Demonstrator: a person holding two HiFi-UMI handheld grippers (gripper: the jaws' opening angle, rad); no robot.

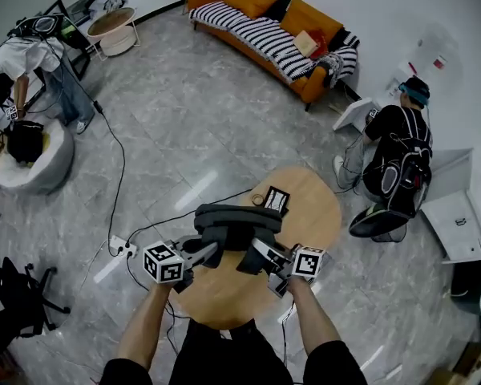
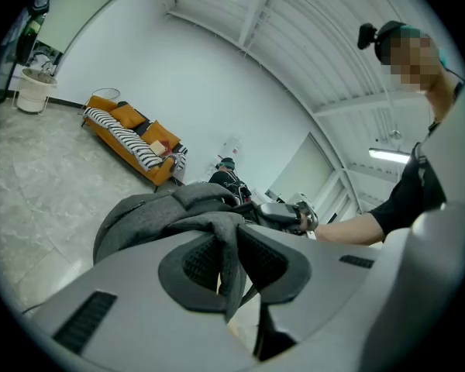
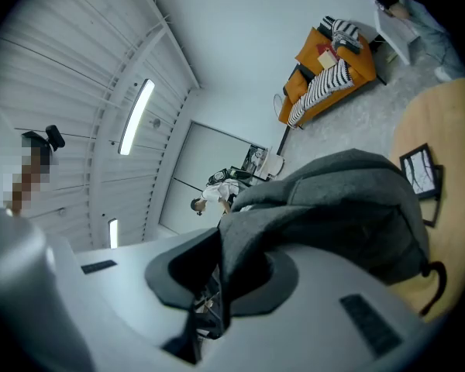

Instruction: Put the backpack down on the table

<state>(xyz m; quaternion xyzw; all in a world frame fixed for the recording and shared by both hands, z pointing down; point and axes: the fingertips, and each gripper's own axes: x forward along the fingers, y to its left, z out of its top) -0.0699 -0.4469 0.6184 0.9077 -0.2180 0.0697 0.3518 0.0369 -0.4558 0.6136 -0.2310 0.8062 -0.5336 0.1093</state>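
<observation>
holding backpack [image 1: 236,228] over table [image 1: 224,297]

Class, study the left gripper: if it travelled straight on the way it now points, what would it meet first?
The grey backpack. The left gripper is shut on a fold of its fabric, and the bag's body lies directly ahead. What lies beyond the bag is hard to judge.

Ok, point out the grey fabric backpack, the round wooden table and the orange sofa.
grey fabric backpack [image 1: 236,224], head view, top panel
round wooden table [image 1: 314,211], head view, bare right side
orange sofa [image 1: 311,18], head view, back cushion
</observation>
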